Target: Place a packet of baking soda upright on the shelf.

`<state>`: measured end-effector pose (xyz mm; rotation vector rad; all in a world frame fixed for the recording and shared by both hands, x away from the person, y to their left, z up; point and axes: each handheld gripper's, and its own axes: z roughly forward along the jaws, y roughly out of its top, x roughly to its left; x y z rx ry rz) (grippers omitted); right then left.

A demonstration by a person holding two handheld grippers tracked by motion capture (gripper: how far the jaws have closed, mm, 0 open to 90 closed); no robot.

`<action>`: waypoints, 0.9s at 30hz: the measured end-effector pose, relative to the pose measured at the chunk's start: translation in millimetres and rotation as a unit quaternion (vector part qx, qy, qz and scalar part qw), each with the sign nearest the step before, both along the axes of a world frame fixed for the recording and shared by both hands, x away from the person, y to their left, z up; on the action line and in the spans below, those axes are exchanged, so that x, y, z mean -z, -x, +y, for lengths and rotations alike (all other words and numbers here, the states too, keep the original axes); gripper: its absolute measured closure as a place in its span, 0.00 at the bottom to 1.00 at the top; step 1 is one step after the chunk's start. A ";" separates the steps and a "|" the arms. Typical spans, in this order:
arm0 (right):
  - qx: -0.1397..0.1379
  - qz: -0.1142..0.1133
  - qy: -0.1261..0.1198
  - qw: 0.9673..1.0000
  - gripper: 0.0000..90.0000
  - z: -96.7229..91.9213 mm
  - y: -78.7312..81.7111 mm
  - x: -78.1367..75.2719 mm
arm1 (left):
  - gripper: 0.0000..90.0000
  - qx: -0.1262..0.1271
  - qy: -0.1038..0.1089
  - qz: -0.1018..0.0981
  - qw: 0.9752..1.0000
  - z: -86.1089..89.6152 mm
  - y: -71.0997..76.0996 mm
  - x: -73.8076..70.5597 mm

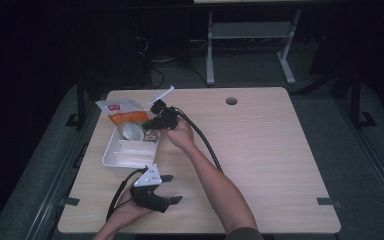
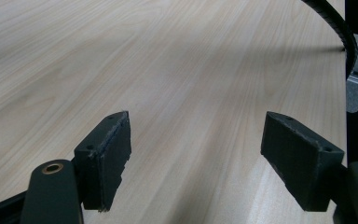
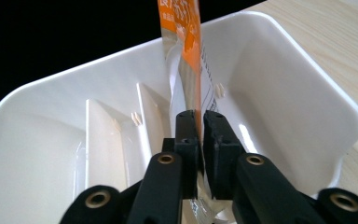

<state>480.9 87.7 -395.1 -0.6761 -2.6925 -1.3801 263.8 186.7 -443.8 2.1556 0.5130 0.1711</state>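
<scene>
An orange and white packet (image 3: 182, 37) stands upright in the white divided tray (image 3: 307, 93), and my right gripper (image 3: 200, 116) is shut on its lower edge. From above, the packet (image 1: 122, 112) leans over the tray's (image 1: 111, 155) far end at the table's left, with the right gripper (image 1: 155, 122) beside it. The packet's silvery inside faces up. My left gripper (image 1: 172, 188) rests near the front edge with its jaws wide apart. It is open over bare wood (image 2: 198, 154).
A thin white strip (image 1: 161, 95) lies at the table's far edge behind the packet. The right gripper's black cable (image 1: 205, 142) runs across the middle of the table. A round hole (image 1: 231, 101) sits near the far edge.
</scene>
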 end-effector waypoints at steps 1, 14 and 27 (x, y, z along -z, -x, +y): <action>0.001 0.001 -0.001 1.000 0.96 -0.5 -0.1 1.1 | 0.27 0.000 0.000 0.000 1.000 0.1 0.0 0.0; 0.005 0.000 0.027 1.000 1.00 -2.0 2.9 15.5 | 0.27 0.003 0.001 0.000 1.000 -1.9 1.5 -0.1; 0.013 -0.008 0.044 0.999 1.00 -5.3 0.4 20.4 | 0.27 0.002 0.001 0.002 1.000 -2.3 1.0 0.4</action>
